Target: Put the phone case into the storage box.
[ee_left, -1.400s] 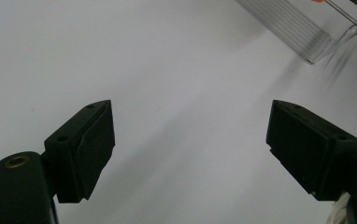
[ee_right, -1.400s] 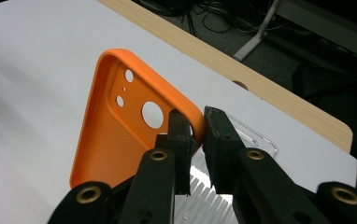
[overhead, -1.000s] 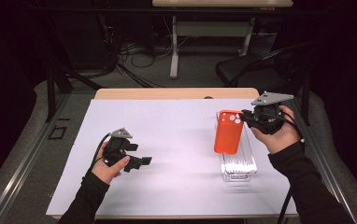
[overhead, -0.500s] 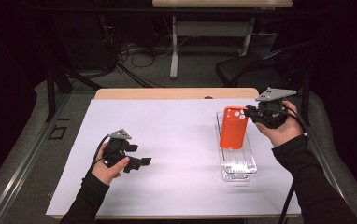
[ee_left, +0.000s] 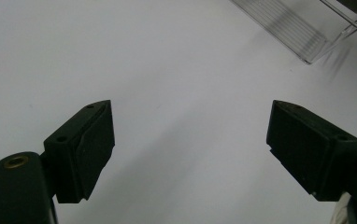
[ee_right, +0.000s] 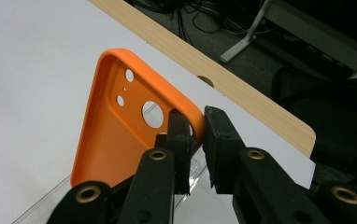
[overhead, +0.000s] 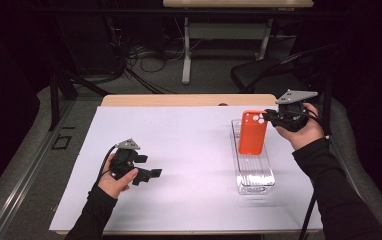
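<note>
An orange phone case hangs upright over the clear plastic tray at the right of the white table. My right gripper is shut on the case's top corner by the camera holes; in the right gripper view the case has its wall pinched in my right gripper, with the tray's clear rim below. My left gripper rests low over the table at the left front, held in a hand, open. In the left gripper view my left gripper has bare white table between its jaws, and the tray's end lies beyond.
The white sheet covers the table, with a wooden strip along the far edge. Cables and a table leg lie on the floor beyond. A dark chair stands behind the right side.
My right gripper has carried the orange case to the right and slightly down, so it now hangs over the tray. The left gripper has stayed where it was.
</note>
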The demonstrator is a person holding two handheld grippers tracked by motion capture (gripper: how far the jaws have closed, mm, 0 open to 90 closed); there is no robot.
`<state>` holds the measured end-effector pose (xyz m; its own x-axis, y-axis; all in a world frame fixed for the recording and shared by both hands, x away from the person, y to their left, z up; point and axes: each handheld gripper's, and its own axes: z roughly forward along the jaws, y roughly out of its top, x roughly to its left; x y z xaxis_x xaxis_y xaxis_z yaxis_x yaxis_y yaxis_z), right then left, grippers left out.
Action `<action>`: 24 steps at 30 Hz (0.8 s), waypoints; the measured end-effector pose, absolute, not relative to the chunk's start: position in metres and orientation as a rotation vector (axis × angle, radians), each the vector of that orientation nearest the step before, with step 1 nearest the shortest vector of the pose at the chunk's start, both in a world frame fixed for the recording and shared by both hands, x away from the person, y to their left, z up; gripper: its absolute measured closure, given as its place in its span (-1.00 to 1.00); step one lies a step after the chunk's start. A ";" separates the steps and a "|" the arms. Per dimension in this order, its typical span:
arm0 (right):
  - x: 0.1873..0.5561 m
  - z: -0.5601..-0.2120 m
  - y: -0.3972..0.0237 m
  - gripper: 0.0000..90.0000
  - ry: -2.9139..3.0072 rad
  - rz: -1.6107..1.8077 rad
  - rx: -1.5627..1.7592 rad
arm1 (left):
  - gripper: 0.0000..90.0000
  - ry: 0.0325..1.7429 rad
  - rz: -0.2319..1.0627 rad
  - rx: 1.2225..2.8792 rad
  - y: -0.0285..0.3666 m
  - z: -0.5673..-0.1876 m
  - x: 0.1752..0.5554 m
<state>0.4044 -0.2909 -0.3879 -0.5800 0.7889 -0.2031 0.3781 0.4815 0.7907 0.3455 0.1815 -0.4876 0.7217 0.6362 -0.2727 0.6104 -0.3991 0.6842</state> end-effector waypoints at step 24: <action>0.440 -0.410 -0.293 0.81 2.172 0.964 0.912 | -0.65 0.955 0.039 2.125 0.184 -0.492 0.345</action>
